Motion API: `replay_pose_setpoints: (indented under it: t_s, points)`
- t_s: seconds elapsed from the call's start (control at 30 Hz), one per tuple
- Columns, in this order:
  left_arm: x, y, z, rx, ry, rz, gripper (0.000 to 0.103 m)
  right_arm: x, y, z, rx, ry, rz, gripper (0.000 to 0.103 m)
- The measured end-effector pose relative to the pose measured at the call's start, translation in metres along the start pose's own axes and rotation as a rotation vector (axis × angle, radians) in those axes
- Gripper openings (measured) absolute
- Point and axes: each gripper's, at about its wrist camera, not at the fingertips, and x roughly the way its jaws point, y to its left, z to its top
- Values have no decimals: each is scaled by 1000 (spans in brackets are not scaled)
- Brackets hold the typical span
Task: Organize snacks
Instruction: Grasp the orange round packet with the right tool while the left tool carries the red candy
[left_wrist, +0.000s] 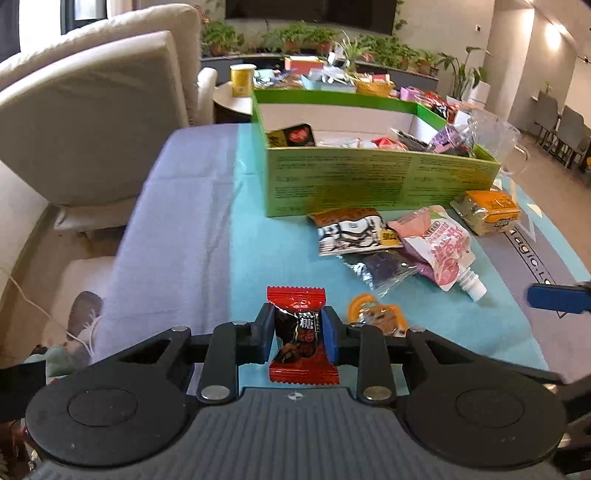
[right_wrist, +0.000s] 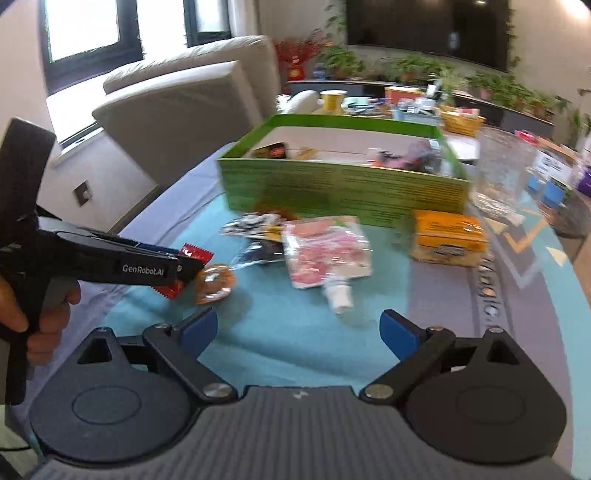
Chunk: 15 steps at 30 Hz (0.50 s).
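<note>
My left gripper (left_wrist: 298, 334) is shut on a red and black wrapped candy (left_wrist: 301, 332), its blue pads pressing both sides; the right wrist view shows that gripper (right_wrist: 186, 267) from the side with the candy (right_wrist: 195, 254) poking out. An orange wrapped sweet (left_wrist: 378, 314) lies on the teal cloth just right of it. Ahead stands the green snack box (left_wrist: 369, 184) holding several packets. Before the box lie a brown and white packet (left_wrist: 354, 230), a pink spouted pouch (left_wrist: 441, 247) and a yellow packet (left_wrist: 487, 210). My right gripper (right_wrist: 299, 332) is open above bare cloth, nothing between its fingers.
A clear plastic container (right_wrist: 506, 170) stands right of the box. A beige sofa (left_wrist: 92, 122) lies left of the table, and a round side table with a yellow cup (left_wrist: 242, 79) and more snacks sits behind. A person's hand (right_wrist: 40, 314) holds the left gripper's handle.
</note>
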Motion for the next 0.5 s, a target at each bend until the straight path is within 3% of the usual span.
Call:
replay_pose_setpoints:
  t_s: [0.17,0.27,0.5]
  points:
    - [-17,16,-6,-40,-9,16,25,24,21,7,-49,32,80,73]
    - [-22,23,-7,-54,-11,19,25,43,27,13,-51,89,117,63]
    - [-19,26,-13,-67,4,17,25,61,35,20,-40,88,114,63]
